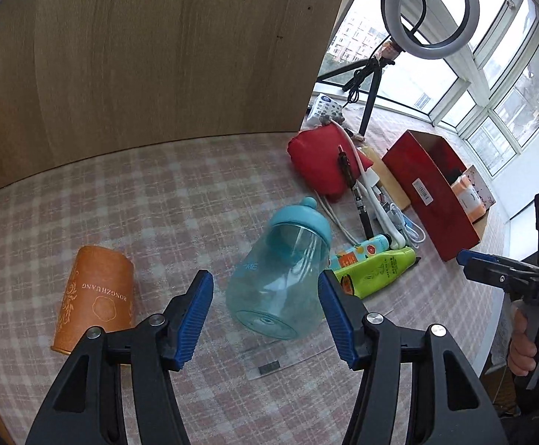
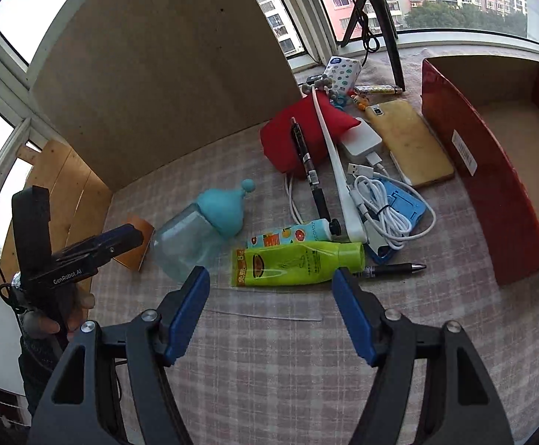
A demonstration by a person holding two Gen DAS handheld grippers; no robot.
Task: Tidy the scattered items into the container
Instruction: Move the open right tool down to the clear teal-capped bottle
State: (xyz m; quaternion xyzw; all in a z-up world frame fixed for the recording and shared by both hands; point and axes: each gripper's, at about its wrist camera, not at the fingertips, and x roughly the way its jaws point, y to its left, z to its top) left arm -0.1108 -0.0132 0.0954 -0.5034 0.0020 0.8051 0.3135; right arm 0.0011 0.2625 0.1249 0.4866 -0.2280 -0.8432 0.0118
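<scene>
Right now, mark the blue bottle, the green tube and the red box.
blue bottle [image 1: 280, 289], left wrist view, clear body.
green tube [image 2: 295, 265], right wrist view, printed front.
red box [image 2: 492, 200], right wrist view, outer side wall.

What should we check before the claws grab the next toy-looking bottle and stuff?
1. Left claw open and empty: ok.
2. Right claw open and empty: ok.
3. Blue bottle lined up between the left claw's fingers: ok.
4. Green tube lined up ahead of the right claw: ok.
5. Red box has room inside: ok.
6. Bottle's lid on tight: cannot tell.
</scene>
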